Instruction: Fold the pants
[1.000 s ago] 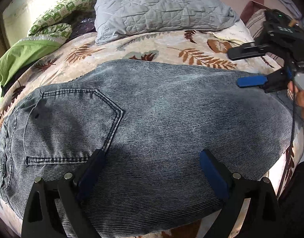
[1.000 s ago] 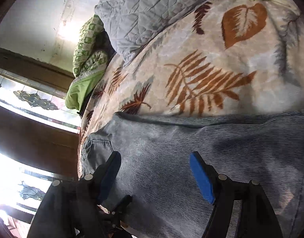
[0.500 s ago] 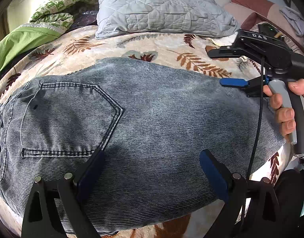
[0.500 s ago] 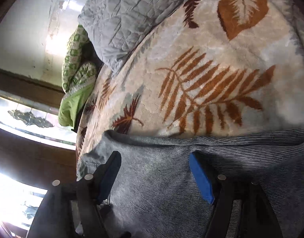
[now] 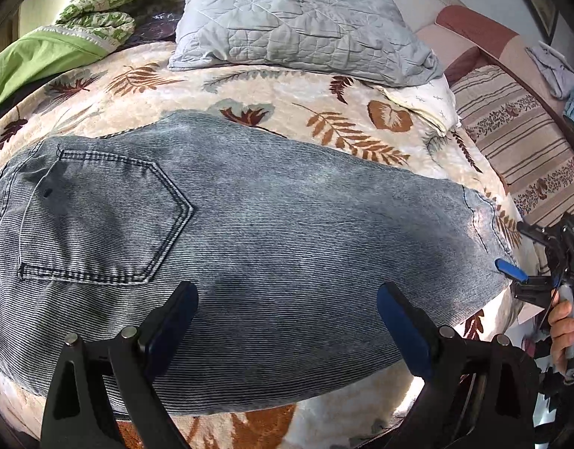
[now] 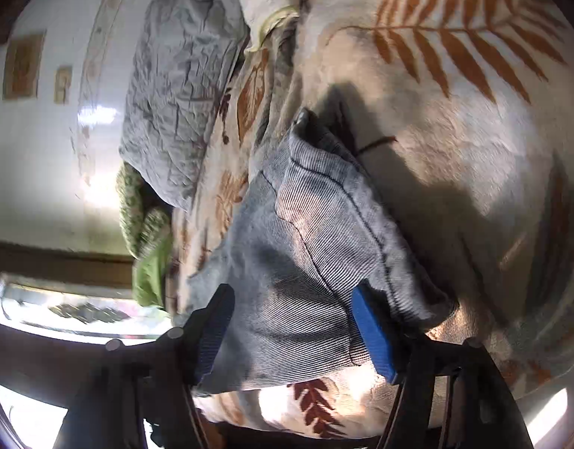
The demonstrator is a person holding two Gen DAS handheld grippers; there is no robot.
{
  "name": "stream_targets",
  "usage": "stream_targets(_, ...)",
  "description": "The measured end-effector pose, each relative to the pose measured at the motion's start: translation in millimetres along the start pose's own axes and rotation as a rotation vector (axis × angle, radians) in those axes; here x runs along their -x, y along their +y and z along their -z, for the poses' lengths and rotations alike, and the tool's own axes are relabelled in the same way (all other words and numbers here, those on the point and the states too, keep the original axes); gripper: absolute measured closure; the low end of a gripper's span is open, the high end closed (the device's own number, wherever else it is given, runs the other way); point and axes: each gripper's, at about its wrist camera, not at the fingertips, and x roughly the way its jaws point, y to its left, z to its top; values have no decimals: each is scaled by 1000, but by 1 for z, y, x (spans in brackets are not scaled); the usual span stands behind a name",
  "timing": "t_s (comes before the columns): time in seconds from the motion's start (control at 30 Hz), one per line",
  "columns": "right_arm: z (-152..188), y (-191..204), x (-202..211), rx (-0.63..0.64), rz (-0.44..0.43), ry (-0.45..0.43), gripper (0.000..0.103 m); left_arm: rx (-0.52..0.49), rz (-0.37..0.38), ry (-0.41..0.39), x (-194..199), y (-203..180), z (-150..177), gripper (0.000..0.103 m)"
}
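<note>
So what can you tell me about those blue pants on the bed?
The pants are faded blue-grey denim with fine ribbing and dark stitching. They lie flat on the leaf-patterned blanket, folded lengthwise, with a back pocket facing up and the hem at the far end. The left gripper hangs open above them. The right gripper is at the hem, its fingers open on either side of the cloth after closing a little.

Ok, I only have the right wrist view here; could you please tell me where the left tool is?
Observer: The left tool hangs open above the middle of the pants, gripping nothing.
Operator: Thank you. Which side of the pants faces up?
Observer: The back; a stitched back pocket shows towards the waist end.
</note>
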Motion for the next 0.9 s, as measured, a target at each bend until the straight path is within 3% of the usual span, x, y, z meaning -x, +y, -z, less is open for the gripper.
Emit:
stream_targets(0.2,-14,53,3,154,-91,-1,30,-45,8,-20,-1,-21,-5,7)
stream_targets(0.3,-42,72,-20,208,-90,1,27,-57,-48,44,-24,-22,-2,7)
stream_targets(0.4,-80,47,-61,161,110,5,22,-69,-86,40,-31,-23,3,7)
stream_targets(0.47,-91,35,-65,116,40,-15,23,-80,-89,55,-30,-25,3,7)
stream_targets(0.63,-73,63,-28,207,-70,-55,23,-30,-63,50,-25,-19,1,7)
stream_targets(0.73,-65,65,-29,235,-64,-25,22,-12,-43,50,-23,-22,0,7)
stream_targets(0.83,-79,41,-61,178,96,15,21,-28,-40,42,-15,-27,0,7)
stream_targets(0.9,-79,40,-55,128,52,-32,21,-44,-39,12,-4,-28,-1,7)
